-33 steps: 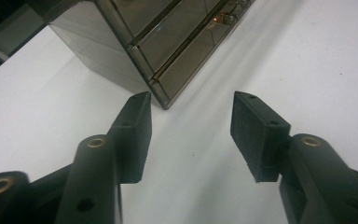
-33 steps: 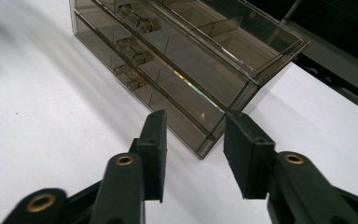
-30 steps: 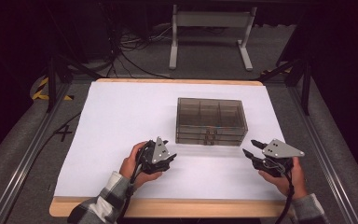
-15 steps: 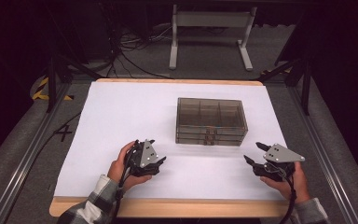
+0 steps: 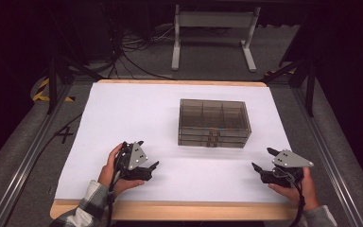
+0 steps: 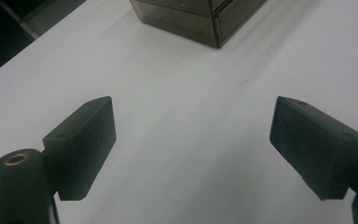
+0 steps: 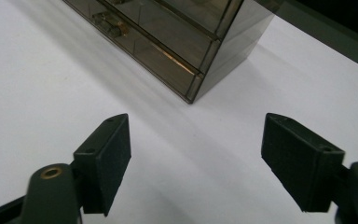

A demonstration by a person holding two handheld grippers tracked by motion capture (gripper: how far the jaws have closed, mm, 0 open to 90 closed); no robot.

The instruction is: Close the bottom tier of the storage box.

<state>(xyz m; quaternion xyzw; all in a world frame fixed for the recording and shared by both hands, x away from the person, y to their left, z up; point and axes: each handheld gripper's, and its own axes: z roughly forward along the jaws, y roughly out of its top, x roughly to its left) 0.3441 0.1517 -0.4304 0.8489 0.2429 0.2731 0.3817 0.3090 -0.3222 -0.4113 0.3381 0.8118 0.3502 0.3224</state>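
While both hands rested low near the near edge of the table [image 5: 123,101], the smoky clear box [image 5: 214,122] sat a bit right of centre on the white sheet, well apart from either tool. It was a shallow organiser w/ compartments on top (three across the far row) and small latches on its near face. The left gripper [image 5: 147,156] lay near-left, held in the left hand [image 5: 112,166], tips pointing right toward the box; its jaws had just been opening and stood wide, nothing between them but bare white sheet, as the left gripper view showed, w/ a box corner far off at top. The right gripper [image 5: 263,160] sat near-right in the right hand [image 5: 298,187], tips pointing left; its jaws had also just been opening, wide, empty. From the right gripper view the box's corner and front latches [image 7: 108,22] were nearer, though not touching. A plaid sleeve [image 5: 82,208] showed at the left wrist.
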